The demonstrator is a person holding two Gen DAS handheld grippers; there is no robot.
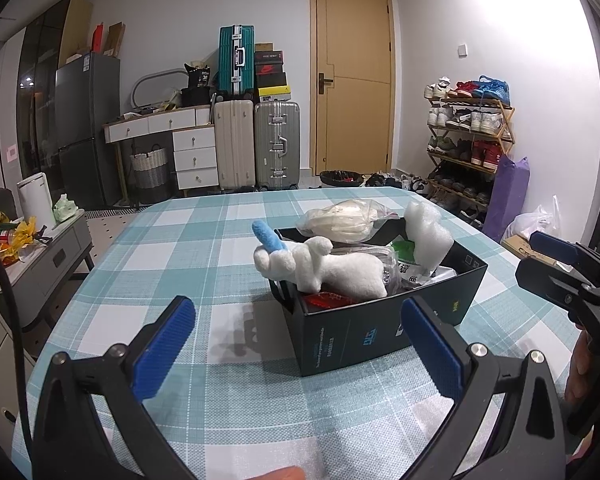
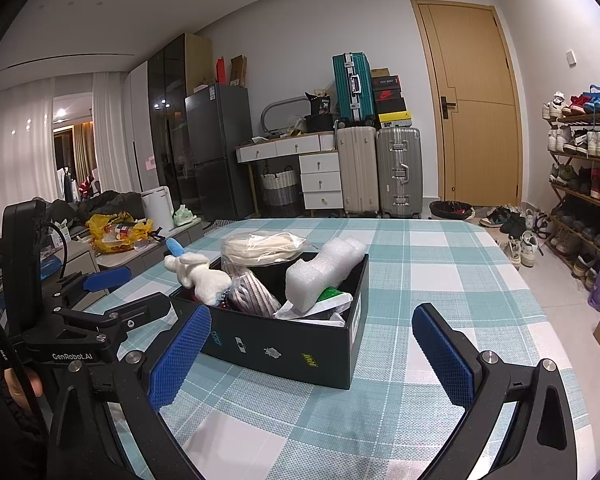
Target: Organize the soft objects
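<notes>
A black box [image 1: 380, 332] [image 2: 284, 344] stands on the checked tablecloth [image 1: 220, 240] [image 2: 440, 264]. In it lie a white plush toy with a blue ear [image 1: 328, 268] [image 2: 200, 276], a bagged cream item [image 1: 344, 220] [image 2: 260, 244], a white foam piece [image 1: 428, 236] [image 2: 320, 276] and a striped cloth [image 2: 252, 292]. My left gripper [image 1: 300, 344] is open and empty, just in front of the box. My right gripper [image 2: 312, 352] is open and empty, in front of the box; it also shows in the left wrist view [image 1: 556, 256] at the right. The left gripper shows at the left of the right wrist view [image 2: 108, 284].
Suitcases [image 1: 276, 144], a white drawer desk [image 1: 180, 136] and a wooden door [image 1: 352, 80] stand behind the table. A shoe rack [image 1: 468, 136] is at the right. A low cabinet with clutter [image 1: 40, 248] is at the left.
</notes>
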